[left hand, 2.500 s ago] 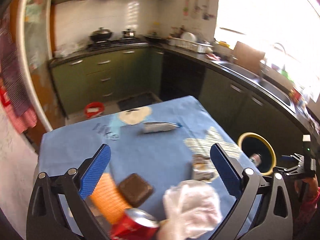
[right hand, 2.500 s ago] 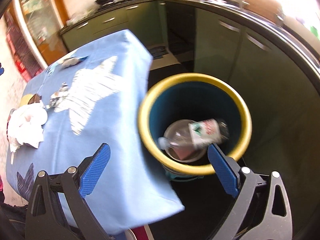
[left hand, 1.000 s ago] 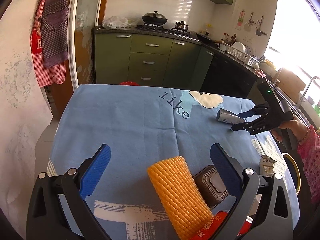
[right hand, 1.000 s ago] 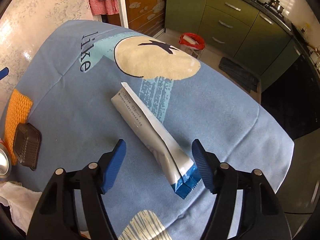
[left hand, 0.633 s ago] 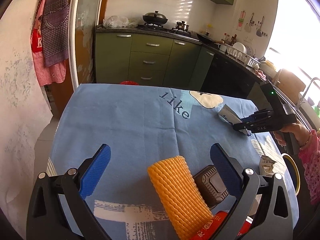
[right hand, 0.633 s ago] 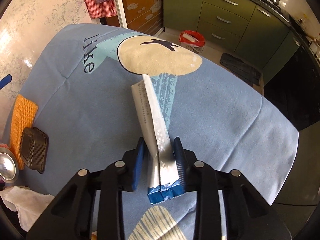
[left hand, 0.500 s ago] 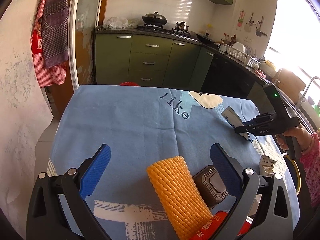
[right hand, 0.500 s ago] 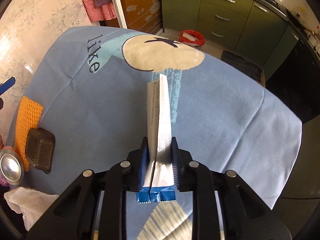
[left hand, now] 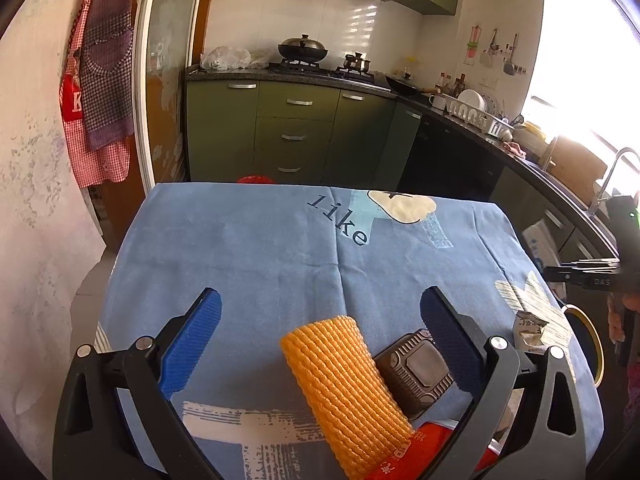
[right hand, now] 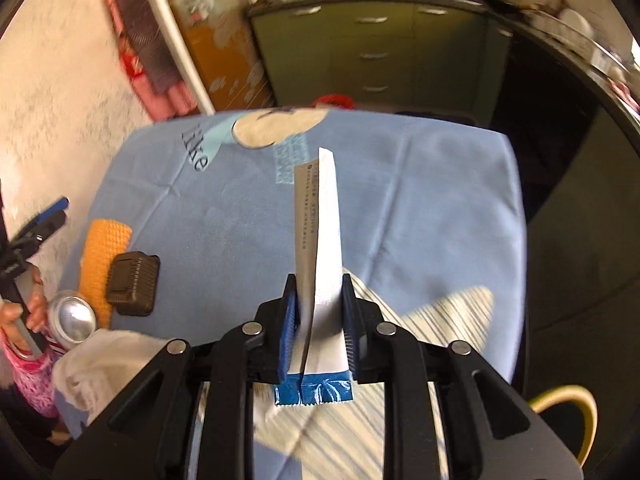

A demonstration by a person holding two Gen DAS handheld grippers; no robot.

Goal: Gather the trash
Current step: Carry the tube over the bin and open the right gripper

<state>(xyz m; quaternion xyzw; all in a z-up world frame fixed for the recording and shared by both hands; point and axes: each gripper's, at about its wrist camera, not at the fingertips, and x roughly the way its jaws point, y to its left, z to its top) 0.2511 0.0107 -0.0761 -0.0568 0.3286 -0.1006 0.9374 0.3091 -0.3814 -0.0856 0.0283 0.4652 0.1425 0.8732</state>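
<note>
Right wrist view, right tongs (right hand: 319, 312) clamping wrapper (right hand: 320, 240) above tablecloth edge (right hand: 516, 240), left tongs (left hand: 320, 340) wide.

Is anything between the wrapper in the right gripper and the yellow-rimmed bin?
Nothing visible. The right gripper holds the wrapper above the tablecloth, and the bin sits off the table's near right edge, with clear space between.

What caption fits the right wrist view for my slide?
Right gripper clamps a silver, blue-ended wrapper above the blue tablecloth, with the yellow-rimmed bin at lower right.
</note>
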